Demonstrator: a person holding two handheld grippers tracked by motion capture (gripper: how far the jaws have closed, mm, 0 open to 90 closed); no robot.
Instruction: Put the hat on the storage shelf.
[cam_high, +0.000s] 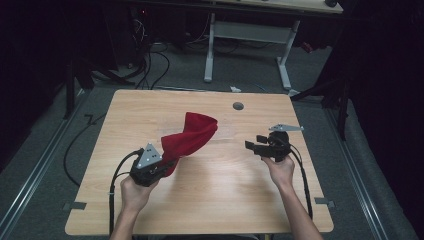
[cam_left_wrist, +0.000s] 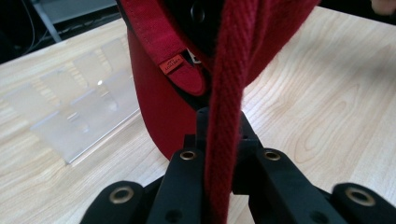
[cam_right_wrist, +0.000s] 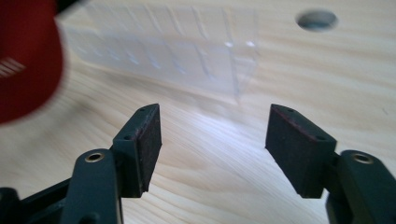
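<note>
A red cap (cam_high: 192, 135) is lifted off the wooden table (cam_high: 215, 200), left of centre. My left gripper (cam_high: 168, 162) is shut on the cap's edge; in the left gripper view the red fabric (cam_left_wrist: 224, 93) runs pinched between the jaws of the left gripper (cam_left_wrist: 219, 135), and the cap's inside with a small orange label (cam_left_wrist: 172, 63) faces the camera. My right gripper (cam_high: 252, 145) is held to the right of the cap, apart from it, open. In the right gripper view, the right gripper (cam_right_wrist: 212, 140) has nothing between its pads (cam_right_wrist: 149, 140), and the cap (cam_right_wrist: 25, 60) is blurred at the left.
A clear plastic stand (cam_right_wrist: 177, 51) sits on the table ahead of the right gripper, and the clear plastic stand (cam_left_wrist: 79, 112) lies beside the cap. A round grommet hole (cam_high: 238, 106) is near the table's far edge. Beyond the table stand a white-legged desk (cam_high: 250, 35) and floor cables (cam_high: 150, 65).
</note>
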